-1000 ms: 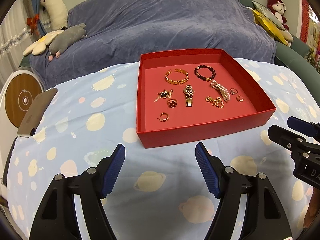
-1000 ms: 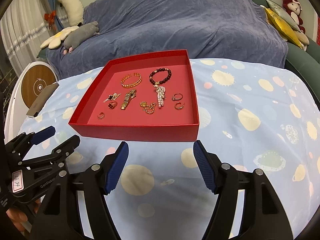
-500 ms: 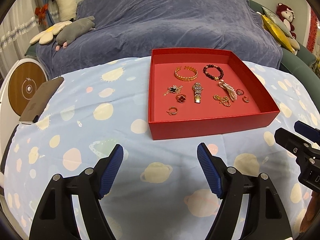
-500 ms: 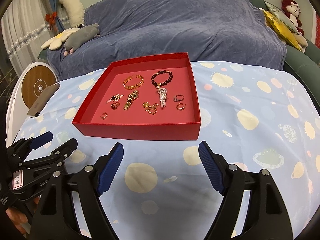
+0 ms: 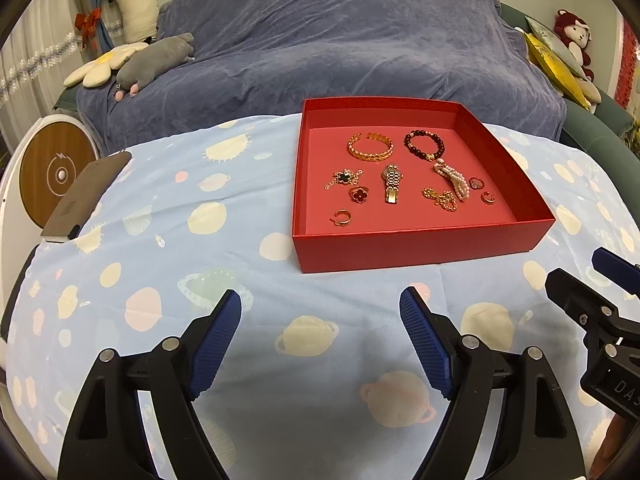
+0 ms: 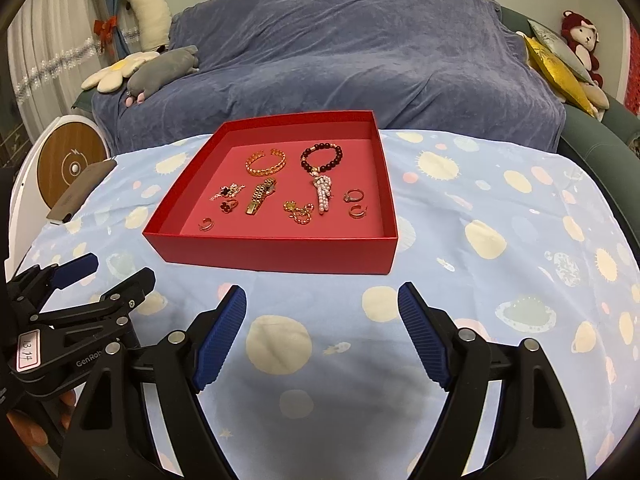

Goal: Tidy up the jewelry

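A shallow red box (image 5: 404,250) (image 6: 280,252) stands on the planet-print tablecloth. Inside lie a gold bangle (image 5: 370,146), a dark bead bracelet (image 5: 424,144), a gold watch (image 5: 392,182), a pearl piece (image 5: 452,180), a clover bracelet (image 5: 344,178), a clover ring (image 5: 359,194), a gold chain (image 5: 440,198) and several small rings. My left gripper (image 5: 320,334) is open and empty, short of the box's near wall. My right gripper (image 6: 322,334) is open and empty, also short of the box. Each gripper shows in the other's view, the right one (image 5: 592,280) and the left one (image 6: 104,276).
A dark phone (image 5: 86,196) lies on the table's left edge beside a round wood-faced device (image 5: 56,174). A blue-covered sofa (image 5: 340,52) with plush toys stands behind the table. Tablecloth spreads left and right of the box.
Both grippers have drawn back and shifted a little, so the box sits farther off. Both jaws stay open and empty. The jewelry has not moved.
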Demonstrator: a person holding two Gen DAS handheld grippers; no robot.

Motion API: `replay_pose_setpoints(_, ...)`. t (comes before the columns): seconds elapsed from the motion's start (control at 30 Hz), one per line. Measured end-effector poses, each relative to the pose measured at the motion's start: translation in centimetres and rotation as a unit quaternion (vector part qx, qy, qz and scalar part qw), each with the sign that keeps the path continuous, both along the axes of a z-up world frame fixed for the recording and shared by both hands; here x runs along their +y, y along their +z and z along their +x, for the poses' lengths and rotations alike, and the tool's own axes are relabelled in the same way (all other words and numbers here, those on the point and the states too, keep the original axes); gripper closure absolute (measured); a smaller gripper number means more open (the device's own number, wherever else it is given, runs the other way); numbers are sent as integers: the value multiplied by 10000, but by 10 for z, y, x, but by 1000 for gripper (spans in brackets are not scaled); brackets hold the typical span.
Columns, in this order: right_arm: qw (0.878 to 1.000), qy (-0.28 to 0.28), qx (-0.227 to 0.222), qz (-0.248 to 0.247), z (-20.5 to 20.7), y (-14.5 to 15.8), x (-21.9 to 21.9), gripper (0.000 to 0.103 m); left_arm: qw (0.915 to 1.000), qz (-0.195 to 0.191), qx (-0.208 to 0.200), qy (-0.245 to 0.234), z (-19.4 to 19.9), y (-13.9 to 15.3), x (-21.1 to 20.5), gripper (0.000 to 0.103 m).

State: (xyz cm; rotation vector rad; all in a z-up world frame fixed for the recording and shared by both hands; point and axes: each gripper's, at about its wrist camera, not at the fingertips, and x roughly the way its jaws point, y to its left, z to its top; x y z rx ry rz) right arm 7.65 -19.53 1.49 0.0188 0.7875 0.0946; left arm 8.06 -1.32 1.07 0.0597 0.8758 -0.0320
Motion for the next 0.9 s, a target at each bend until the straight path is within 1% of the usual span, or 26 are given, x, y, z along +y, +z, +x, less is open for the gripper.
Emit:
replay_pose_setpoints(0.13,9999,-44,13,130,-8,0,-2,23,10000,-44,6,15,-5,0,-2,24)
replay_pose_setpoints(0.23,10000,-35,-20,81,-9,1,-2,22,10000,-49,-1,25,-7,-1,-3,21)
replay_pose_setpoints(0.43,9999,-79,-24,61,-6,0,-5,21,10000,-29,13,-38,-7,-2,-14,19)
replay_pose_setpoints(0.6,9999,-127,-38,5,-3,-2,-6,17,10000,-39,28,-71,-4,-3,-21,18)
replay_pose_setpoints(0.77,9998,-180,-13,26,-1,-3,-9,17,9999,-78,58,-38,-1,-4,-22,18)
replay_pose_setpoints(0.9,9998,-188,-10,20,0,-4,-8,17,10000,-26,2,19,-1,-3,-23,18)
